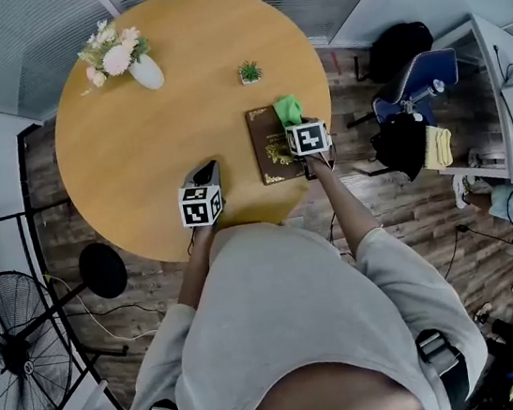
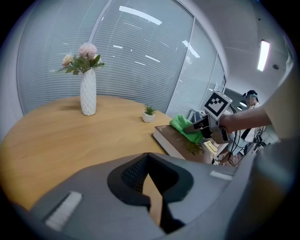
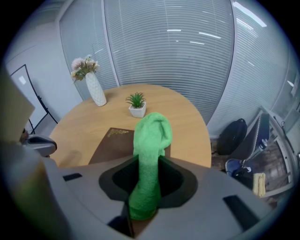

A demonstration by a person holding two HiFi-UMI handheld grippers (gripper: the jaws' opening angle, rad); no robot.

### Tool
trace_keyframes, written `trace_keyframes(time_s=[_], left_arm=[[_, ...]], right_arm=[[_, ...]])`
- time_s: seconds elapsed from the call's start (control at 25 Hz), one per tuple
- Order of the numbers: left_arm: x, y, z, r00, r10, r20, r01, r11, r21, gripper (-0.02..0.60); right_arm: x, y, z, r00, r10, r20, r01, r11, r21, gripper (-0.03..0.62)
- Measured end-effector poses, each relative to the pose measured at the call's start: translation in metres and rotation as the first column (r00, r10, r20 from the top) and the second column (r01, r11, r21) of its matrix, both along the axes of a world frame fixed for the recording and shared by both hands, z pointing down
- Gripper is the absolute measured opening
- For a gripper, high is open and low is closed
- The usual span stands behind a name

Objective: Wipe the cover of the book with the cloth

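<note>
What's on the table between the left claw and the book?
Nothing: only bare tabletop separates the left claw from the book, clearest in the head view.
</note>
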State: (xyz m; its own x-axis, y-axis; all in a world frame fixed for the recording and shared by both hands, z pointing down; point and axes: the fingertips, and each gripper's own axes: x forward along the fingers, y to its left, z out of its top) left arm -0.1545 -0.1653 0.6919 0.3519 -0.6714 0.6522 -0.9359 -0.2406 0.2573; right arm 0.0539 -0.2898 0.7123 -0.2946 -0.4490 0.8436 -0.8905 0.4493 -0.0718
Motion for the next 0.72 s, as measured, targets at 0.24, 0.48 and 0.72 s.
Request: trace_keyframes(time_s=[0.24, 0.48, 0.72], left_arm=[[0.009, -0.004, -0.002, 1.0, 0.004, 0.001, -0.004, 1.0, 0.004, 0.006], [0.011, -0.004, -0.003, 1.0, -0.001, 0.006, 0.001, 1.0, 0.004, 0.006], [0.007, -0.003, -0.003, 1.0, -0.01, 0.012, 0.01, 1.0, -0.001, 0.006]], right_arm=[[0.015, -0.003, 0.001, 1.0, 0.005, -0.001, -0.005, 1.0, 0.005, 0.1], [0.025, -0.006, 0.001, 1.0, 0.009, -0.005, -0.009, 1.0, 0.003, 0.1], [0.029, -0.007, 0.001, 1.0, 0.015, -0.004, -0.015, 1.0, 0.008, 0.1]])
